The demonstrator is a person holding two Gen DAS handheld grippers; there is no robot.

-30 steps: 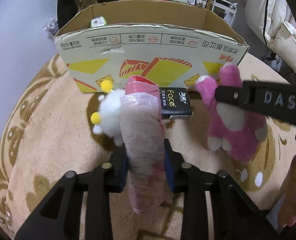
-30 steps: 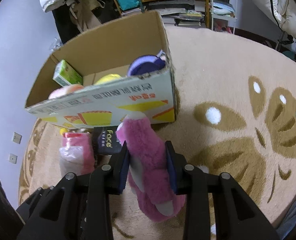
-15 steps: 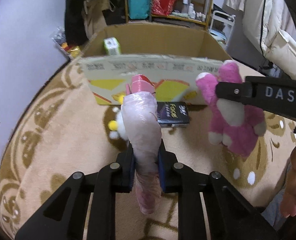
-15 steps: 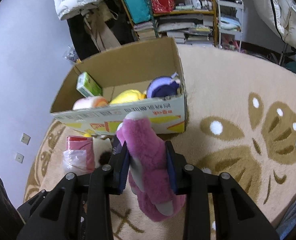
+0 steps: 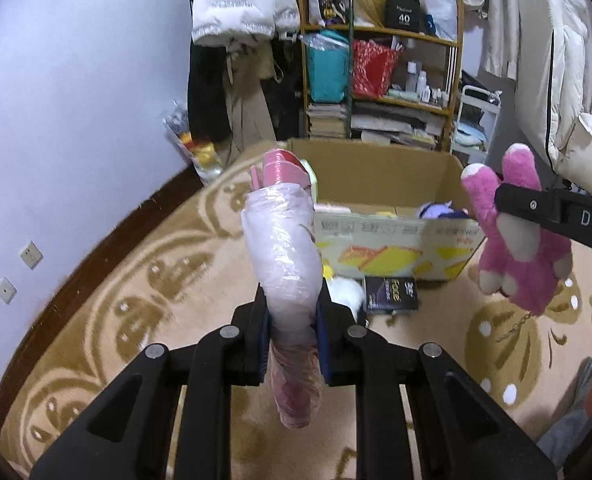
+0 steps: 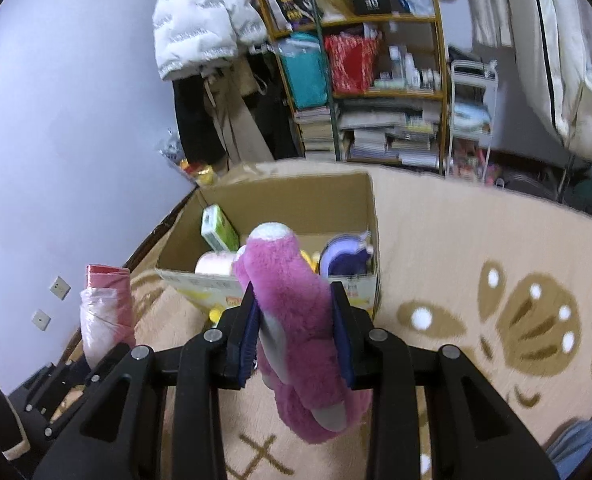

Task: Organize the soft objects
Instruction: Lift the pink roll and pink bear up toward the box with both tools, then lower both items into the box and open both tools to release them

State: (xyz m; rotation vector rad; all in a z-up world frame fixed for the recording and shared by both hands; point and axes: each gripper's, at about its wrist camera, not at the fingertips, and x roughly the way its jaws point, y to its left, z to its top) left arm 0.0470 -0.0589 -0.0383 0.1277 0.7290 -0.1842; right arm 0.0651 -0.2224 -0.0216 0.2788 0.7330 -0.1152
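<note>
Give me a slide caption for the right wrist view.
Right gripper clamps a pink plush toy before an open cardboard box.

Soft, even indoor light fills both views with a cool tint on the left wall [image 5: 76, 92], and shadows on the carpet [image 5: 144, 280] are faint. Strong fisheye bending curves the wall and floor, with black corners around each frame. The right wrist view is smeared by motion blur, most plainly at the far shelf [image 6: 380, 92], while the left wrist view stays fairly sharp.

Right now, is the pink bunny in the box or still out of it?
Out. The pink plush bunny is clamped in the right gripper, held in the air short of the cardboard box, which holds other toys.
</note>
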